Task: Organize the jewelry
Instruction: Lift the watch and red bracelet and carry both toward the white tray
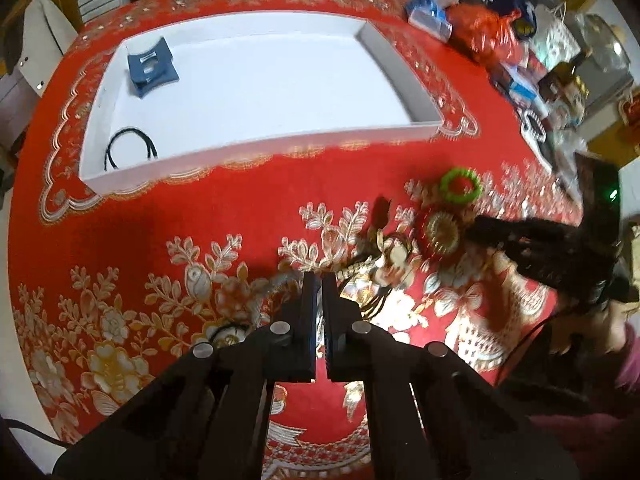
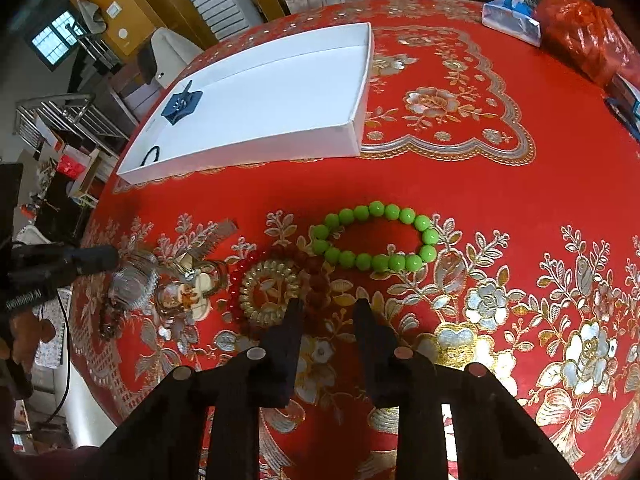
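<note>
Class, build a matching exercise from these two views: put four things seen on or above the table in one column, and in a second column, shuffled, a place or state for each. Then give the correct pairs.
Column one:
1. green bead bracelet
2. black cord loop
3. blue clip
4. left claw

Column two:
A. far left corner inside the white tray
B. fingers shut together
C. on the red tablecloth, outside the tray
D. near left corner inside the tray

Pairs: 1-C, 2-D, 3-A, 4-B
</note>
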